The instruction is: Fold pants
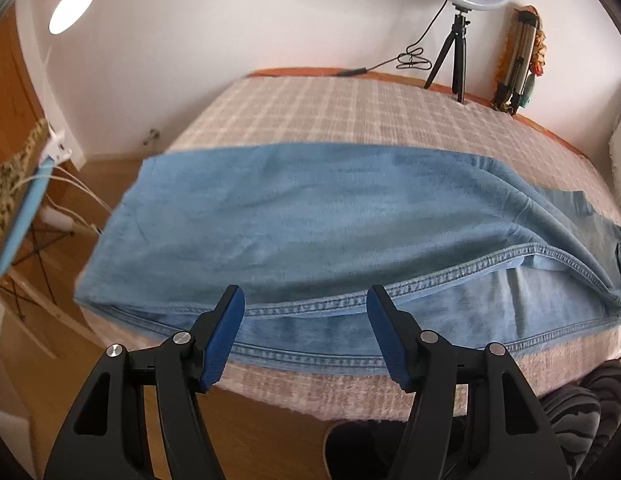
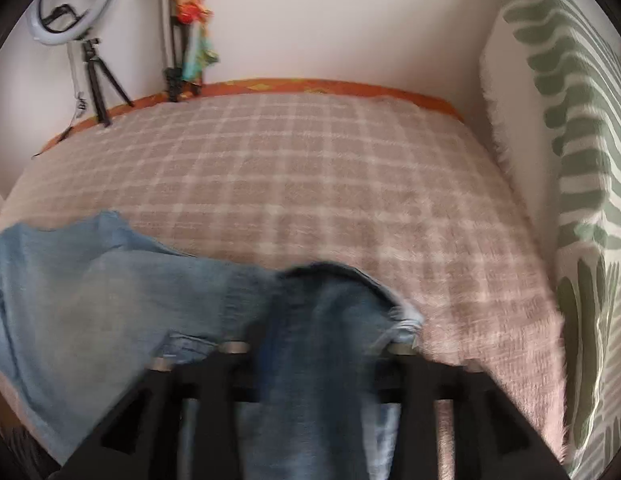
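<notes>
Nearest the lens, at the bottom of the left wrist view, the left gripper (image 1: 306,332) is held about half open with nothing between its blue pads, poised over the stitched side seam of the pants (image 1: 294,216), while low in the blurred right wrist view a darker bunch of the denim is draped between the fingers of the right gripper (image 2: 314,356), though whether it is clamped cannot be told. Farther up, the pants are spread across the checked blanket (image 2: 310,168); being soft, limp and fairly heavy, they are probably best taken by the thick seams or waistband.
</notes>
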Motion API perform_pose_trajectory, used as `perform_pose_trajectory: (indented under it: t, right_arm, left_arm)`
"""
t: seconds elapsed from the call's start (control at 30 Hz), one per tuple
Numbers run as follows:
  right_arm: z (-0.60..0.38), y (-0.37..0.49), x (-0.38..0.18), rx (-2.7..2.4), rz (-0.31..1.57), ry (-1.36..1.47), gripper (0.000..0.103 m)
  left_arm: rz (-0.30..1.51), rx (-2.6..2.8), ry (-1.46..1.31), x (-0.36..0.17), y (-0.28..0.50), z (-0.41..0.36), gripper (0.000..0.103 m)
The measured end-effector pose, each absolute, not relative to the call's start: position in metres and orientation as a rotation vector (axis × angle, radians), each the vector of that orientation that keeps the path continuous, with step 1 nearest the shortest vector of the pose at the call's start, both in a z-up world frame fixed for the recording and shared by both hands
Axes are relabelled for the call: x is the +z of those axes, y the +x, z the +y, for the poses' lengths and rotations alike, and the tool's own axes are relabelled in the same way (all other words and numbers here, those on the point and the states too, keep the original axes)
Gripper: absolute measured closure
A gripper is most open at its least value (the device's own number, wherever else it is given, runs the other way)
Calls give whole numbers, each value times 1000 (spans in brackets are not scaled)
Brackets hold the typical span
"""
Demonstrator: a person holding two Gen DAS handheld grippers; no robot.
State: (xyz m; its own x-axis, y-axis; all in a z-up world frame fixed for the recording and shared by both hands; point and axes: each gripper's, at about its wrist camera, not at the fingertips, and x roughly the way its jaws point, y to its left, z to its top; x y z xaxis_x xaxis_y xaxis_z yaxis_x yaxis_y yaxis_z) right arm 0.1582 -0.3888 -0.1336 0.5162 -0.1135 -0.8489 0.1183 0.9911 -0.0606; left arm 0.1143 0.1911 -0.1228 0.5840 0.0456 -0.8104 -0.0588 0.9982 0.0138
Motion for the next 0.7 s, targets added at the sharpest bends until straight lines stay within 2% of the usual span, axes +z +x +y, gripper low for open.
perform_pose_trajectory:
  t: [0.37,0.5,0.7]
  right_arm:
    - [-307,149,-86,-42,977,-89,38]
    - [-286,152,-80,-80,983,-134,28]
    - [-311,155,-99,-307,1081,-221,28]
  left_arm:
    - [871,41,10,-109,104,196,40]
    - [858,54,32,-112,99,203,40]
    - [835,29,38,-117,95,214,40]
